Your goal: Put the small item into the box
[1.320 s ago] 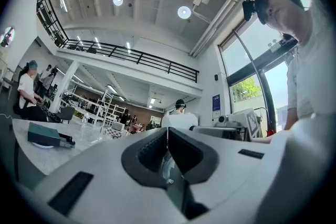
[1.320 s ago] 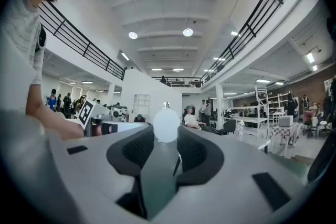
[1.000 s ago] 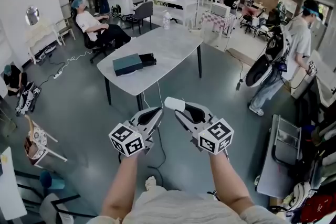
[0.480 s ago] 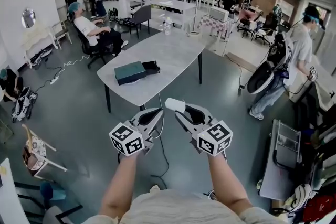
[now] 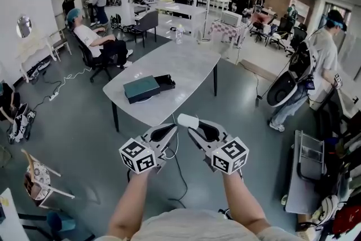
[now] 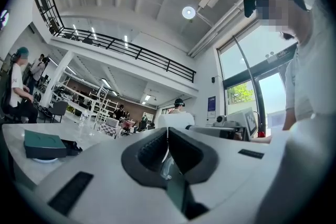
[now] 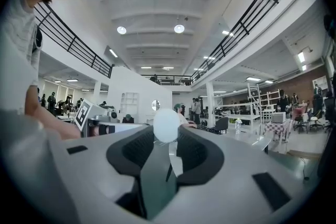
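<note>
My right gripper (image 5: 190, 122) is shut on a small white rounded item (image 5: 188, 120), held at the jaw tips above the floor; in the right gripper view the white item (image 7: 166, 125) sits between the dark pads. Beside it my left gripper (image 5: 171, 128) is shut with nothing in it, and its jaws meet at the tips (image 6: 167, 131). The box (image 5: 142, 88), dark teal with a black part at its right end, lies on the near left of a long grey table (image 5: 186, 65) ahead of both grippers. The box (image 6: 44, 144) also shows low at the left of the left gripper view.
A clear bottle (image 5: 179, 35) stands at the table's far end. A seated person (image 5: 93, 39) is left of the table, and a standing person (image 5: 318, 59) is at the right. A cable (image 5: 181, 169) runs over the floor below the grippers. A metal cart (image 5: 304, 172) stands at the right.
The table and box have come nearer and sit lower in the head view. Both grippers keep their pose side by side, the white item still in the right one.
</note>
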Available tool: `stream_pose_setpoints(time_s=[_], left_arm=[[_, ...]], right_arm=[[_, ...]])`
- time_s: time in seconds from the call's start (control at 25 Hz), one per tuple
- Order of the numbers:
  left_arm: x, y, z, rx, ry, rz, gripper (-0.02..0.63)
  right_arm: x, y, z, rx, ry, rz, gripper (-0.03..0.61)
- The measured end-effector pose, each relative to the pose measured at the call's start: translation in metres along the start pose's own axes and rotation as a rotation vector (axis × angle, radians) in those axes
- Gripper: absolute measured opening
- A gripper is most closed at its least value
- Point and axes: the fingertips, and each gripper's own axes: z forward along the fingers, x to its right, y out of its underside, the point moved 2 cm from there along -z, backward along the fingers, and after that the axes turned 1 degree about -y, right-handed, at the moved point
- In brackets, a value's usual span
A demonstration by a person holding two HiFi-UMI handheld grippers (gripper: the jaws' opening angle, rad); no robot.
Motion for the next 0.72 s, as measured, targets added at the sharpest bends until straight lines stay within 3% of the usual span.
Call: stream_pose_setpoints(time_s=[0.44,0.72], left_arm=[[-0.039,0.017,0.012,-0.003,0.008,-0.055,0.025],[-0.081,0.02,0.021,-0.008,-0.046,-0.063,0.025]], right_arm=[[0.026,0.017,0.035,-0.032,0.007,0.026,0.152],[0.052,0.027,0.077,-0.03,-0.042,0.039,0.153]])
